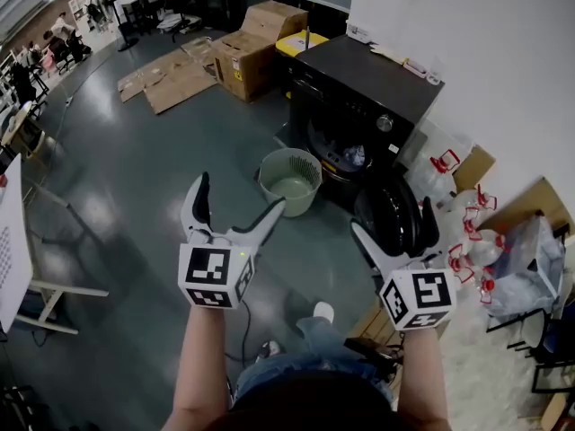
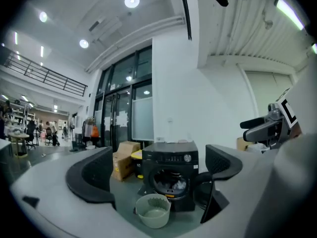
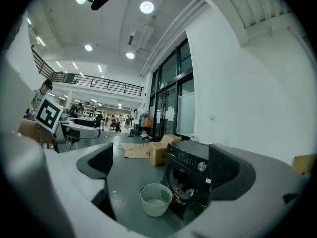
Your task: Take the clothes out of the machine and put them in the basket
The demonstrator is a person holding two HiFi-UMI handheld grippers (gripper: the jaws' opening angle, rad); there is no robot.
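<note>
A black front-loading washing machine (image 1: 359,106) stands against the white wall with its round door (image 1: 392,215) swung open. Crumpled light clothes (image 1: 349,156) lie in the drum. A pale green slotted basket (image 1: 290,180) sits on the floor just in front of the machine and looks empty. My left gripper (image 1: 239,194) and right gripper (image 1: 393,218) are held level well short of the machine, both open with nothing between the jaws. The left gripper view shows the machine (image 2: 171,162), clothes (image 2: 172,184) and basket (image 2: 153,210) ahead. The right gripper view shows the machine (image 3: 194,167) and basket (image 3: 156,200).
Cardboard boxes (image 1: 256,48) and flattened cardboard (image 1: 171,79) lie beyond the machine. White jugs with red caps (image 1: 467,232) crowd the floor to the right of the open door. A white table (image 1: 18,250) stands at the left. People are far off in the hall.
</note>
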